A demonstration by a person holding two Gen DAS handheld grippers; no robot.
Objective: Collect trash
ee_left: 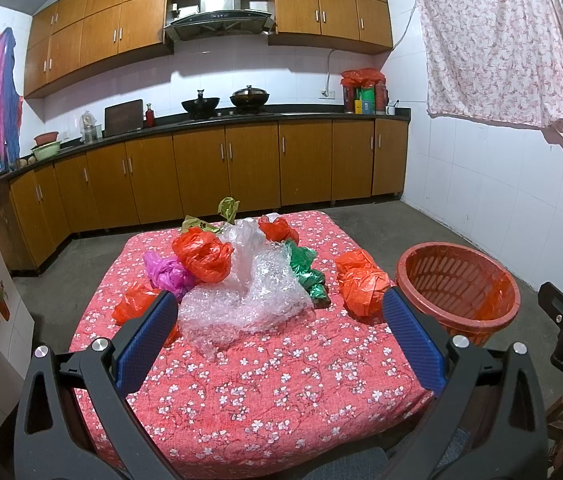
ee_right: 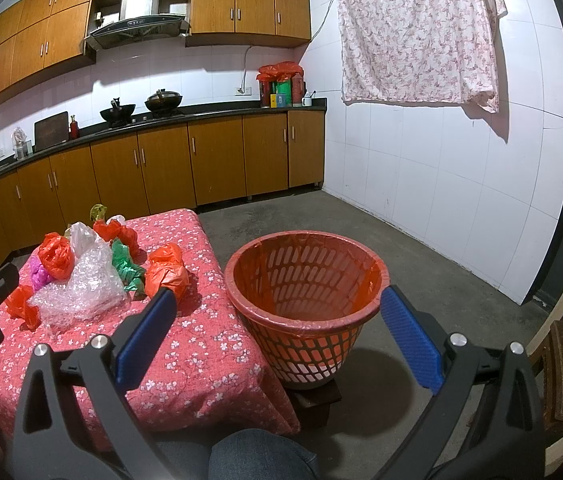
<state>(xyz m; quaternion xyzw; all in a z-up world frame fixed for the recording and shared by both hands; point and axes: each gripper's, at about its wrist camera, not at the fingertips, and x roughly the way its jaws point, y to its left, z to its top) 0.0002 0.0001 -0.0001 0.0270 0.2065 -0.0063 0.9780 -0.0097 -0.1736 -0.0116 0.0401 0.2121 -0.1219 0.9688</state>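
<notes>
Both tools hang with jaws wide and nothing between them: the left tool (ee_left: 279, 320) faces the pile of trash, and the right tool (ee_right: 277, 316) faces the basket (ee_right: 369, 264). All the trash still lies on the counter (ee_left: 281, 380), which is draped in a red flowered cloth. A sheet of bubble wrap (ee_left: 241, 300) sprawls in the middle, directly ahead of the left tool and nearest to it. Crumpled bags ring it: an orange bag (ee_left: 203, 254) on top, a pink bag (ee_left: 163, 274) beside that, a small orange bag (ee_left: 133, 306) close to the left tool's left finger, a green bag (ee_left: 305, 272) to the right, two more orange bags (ee_left: 361, 286) toward the counter's right edge, and a red bag (ee_left: 277, 228) and a yellowish scrap (ee_left: 227, 208) at the far side. The basket stands off the counter's right edge on a low dark block, lined in red film, with no trash visible inside. So the trash lies left of the basket, and each piece has to travel rightward over the counter edge. The left tool looks better placed for the wrap and the left-hand bags; the two orange bags sit just beside the basket, within closer reach of the right tool. The wrap has no clear long axis, so a pinch at its near crumpled edge would probably serve.
</notes>
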